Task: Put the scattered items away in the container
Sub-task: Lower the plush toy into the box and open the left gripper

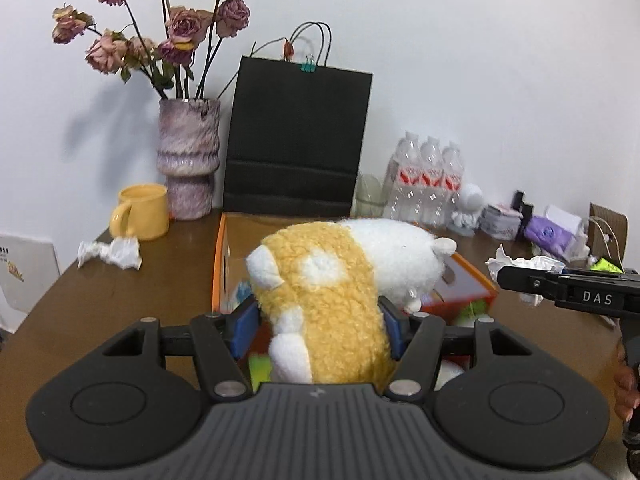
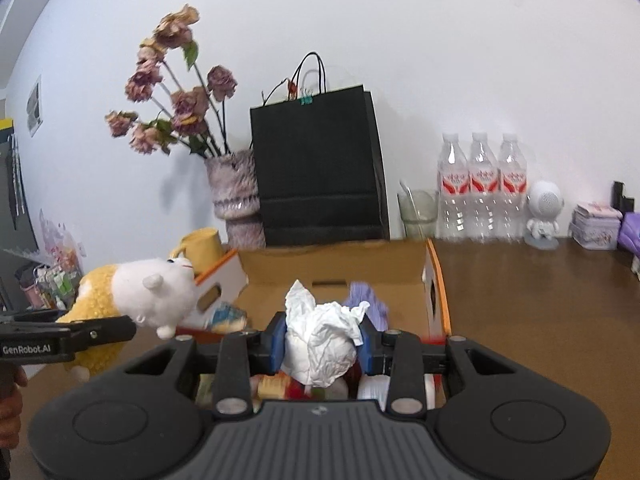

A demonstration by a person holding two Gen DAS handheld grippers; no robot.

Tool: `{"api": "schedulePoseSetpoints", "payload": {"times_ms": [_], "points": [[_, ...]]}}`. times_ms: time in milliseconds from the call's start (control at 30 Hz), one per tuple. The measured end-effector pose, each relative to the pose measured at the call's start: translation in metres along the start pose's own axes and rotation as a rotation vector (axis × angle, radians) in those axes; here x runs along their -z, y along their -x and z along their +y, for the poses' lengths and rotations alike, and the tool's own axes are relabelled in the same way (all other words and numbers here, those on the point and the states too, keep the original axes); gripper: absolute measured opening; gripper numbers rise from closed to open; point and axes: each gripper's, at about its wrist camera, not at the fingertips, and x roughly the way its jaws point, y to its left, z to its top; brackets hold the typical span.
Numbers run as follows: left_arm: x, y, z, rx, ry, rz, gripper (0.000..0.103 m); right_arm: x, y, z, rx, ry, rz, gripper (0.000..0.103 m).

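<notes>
My left gripper (image 1: 318,330) is shut on a yellow and white plush toy (image 1: 336,276) and holds it over the near left part of the open cardboard box (image 1: 218,256). The toy also shows in the right wrist view (image 2: 148,296), at the box's left flap. My right gripper (image 2: 322,338) is shut on a crumpled white tissue (image 2: 324,340) and holds it above the box (image 2: 434,280). The box holds several small items, partly hidden by the grippers. My right gripper also shows in the left wrist view (image 1: 502,276), over another crumpled tissue (image 1: 520,264).
A crumpled tissue (image 1: 110,252) lies by a yellow mug (image 1: 142,212). Behind the box stand a vase of dried roses (image 1: 188,160), a black paper bag (image 1: 296,140), a glass (image 2: 418,212), three water bottles (image 2: 482,188) and a white figurine (image 2: 544,212). Small packs (image 1: 548,232) lie at the right.
</notes>
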Motion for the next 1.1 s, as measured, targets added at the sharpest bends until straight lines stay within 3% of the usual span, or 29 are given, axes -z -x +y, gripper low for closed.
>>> {"api": "schedulePoseSetpoints", "payload": {"times_ms": [267,600,700,733,767,900,1100], "points": [[-0.031,-0.082,0.008,-0.023,0.044,0.005,0.062,-0.03,-0.083,-0.016,0.028,-0.036,0.035,0.034],[-0.026,-0.148,0.011,-0.043,0.011,0.103,0.063,-0.028,-0.153,-0.033,0.06,-0.03,0.115,0.035],[-0.024,-0.154,0.011,-0.035,0.013,0.122,0.085,-0.026,-0.16,-0.031,0.081,-0.014,0.146,0.058],[-0.024,-0.155,0.009,-0.041,0.004,0.127,0.1,-0.025,-0.162,-0.03,0.09,-0.005,0.164,0.079],[-0.024,-0.154,0.007,-0.055,-0.01,0.124,0.103,-0.024,-0.163,-0.028,0.102,0.003,0.178,0.097],[-0.025,-0.151,0.001,-0.093,-0.055,0.114,0.103,-0.022,-0.164,-0.023,0.139,0.042,0.219,0.102],[-0.025,-0.155,0.003,-0.12,-0.048,0.148,0.103,-0.021,-0.165,-0.024,0.151,0.036,0.251,0.103]]}}
